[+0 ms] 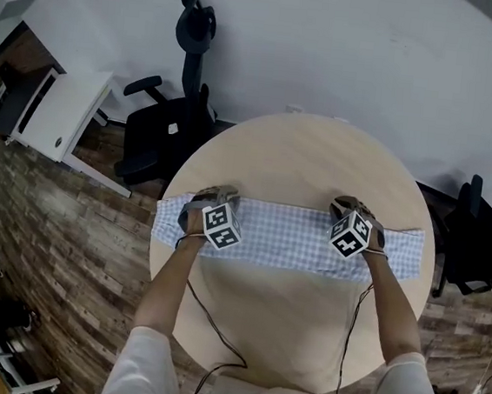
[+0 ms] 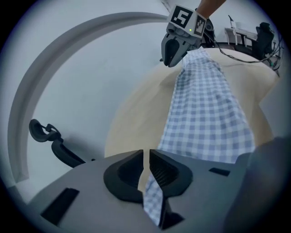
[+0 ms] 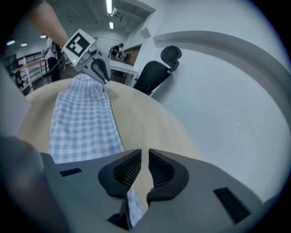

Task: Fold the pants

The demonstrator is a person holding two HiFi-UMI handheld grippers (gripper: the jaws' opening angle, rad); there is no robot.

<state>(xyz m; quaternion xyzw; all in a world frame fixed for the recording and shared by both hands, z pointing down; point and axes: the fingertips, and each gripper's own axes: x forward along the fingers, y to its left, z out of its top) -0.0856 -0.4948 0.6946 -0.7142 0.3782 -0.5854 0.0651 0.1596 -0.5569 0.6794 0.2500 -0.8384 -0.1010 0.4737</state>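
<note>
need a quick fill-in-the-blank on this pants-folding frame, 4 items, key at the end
The pants are checked in white and ____.
They lie across a ____ wooden table (shape).
The office chair beyond the table is ____ (colour).
The left tongs and right tongs are at the pants' ____ long edge (near/far from the person).
Missing: blue; round; black; far.

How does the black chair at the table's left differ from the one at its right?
The left chair shows nearly whole, with seat, armrest and tall headrest; the right chair is cut by the picture's edge. The left chair stands beyond the far left rim of the round table; the right chair beside its right rim, near the checked pants. Both are black office chairs.
</note>
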